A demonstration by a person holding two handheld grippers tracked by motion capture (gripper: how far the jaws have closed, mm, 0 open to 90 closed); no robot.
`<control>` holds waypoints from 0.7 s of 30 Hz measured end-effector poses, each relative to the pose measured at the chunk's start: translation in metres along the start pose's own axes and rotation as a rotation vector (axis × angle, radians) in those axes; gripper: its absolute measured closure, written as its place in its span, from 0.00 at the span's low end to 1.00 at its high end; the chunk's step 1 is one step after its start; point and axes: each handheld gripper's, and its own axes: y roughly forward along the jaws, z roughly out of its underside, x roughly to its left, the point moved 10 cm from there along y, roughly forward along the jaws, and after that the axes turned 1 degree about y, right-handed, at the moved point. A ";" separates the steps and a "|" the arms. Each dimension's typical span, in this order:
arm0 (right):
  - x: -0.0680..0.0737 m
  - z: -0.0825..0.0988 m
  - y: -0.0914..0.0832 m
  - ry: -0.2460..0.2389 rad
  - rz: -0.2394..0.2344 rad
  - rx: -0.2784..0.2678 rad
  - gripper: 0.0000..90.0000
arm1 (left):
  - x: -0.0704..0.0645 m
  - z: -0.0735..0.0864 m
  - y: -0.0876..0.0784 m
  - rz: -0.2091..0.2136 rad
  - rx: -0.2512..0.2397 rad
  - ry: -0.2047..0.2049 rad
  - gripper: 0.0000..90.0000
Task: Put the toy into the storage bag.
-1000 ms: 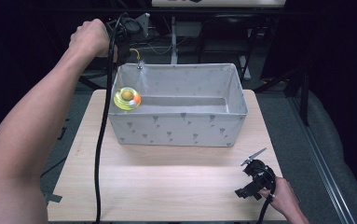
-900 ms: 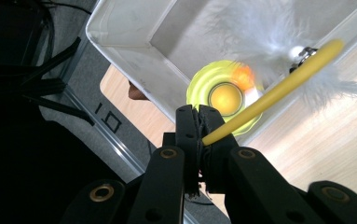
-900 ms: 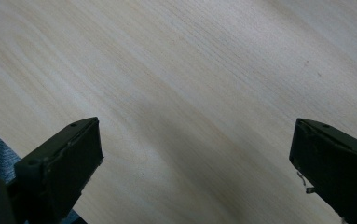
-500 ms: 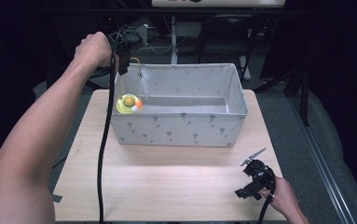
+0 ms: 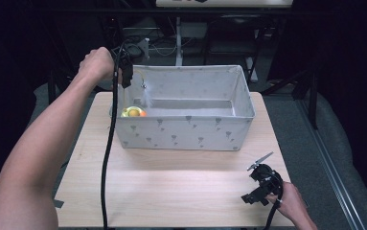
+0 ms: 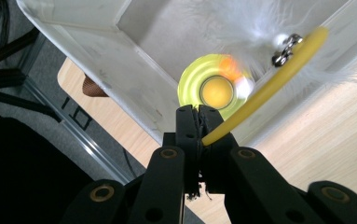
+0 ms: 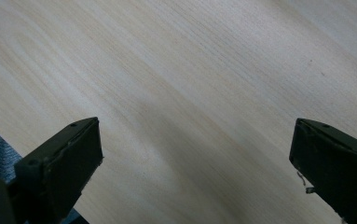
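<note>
Bin (image 5: 186, 134): 1 yellow-orange toy (image 5: 133, 112) is contained.
Left gripper (image 6: 198, 112): clamped on yellow wand (image 6: 264, 91).
Right gripper (image 7: 195, 154): held wide, empty.

No readable text, label, brand, number or sign appears on anything.

This looks like a lab or recording room. A small light wooden table (image 5: 171, 191) stands alone on grey carpet (image 5: 296, 124) at mid-frame, dark all around. Along the top edge, metal desk legs (image 5: 178, 33) and loose cables (image 5: 164, 48) sit beneath another bench.
</note>
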 end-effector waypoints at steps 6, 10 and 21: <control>0.000 0.000 0.000 0.000 0.001 0.001 0.02 | -0.002 0.007 0.014 0.025 0.021 -0.007 0.98; 0.000 0.000 0.000 -0.001 0.001 0.000 0.02 | -0.002 0.012 0.022 0.038 0.023 -0.016 0.98; 0.000 0.001 0.001 -0.003 -0.001 0.004 0.02 | -0.005 0.021 0.042 0.069 0.035 -0.032 0.98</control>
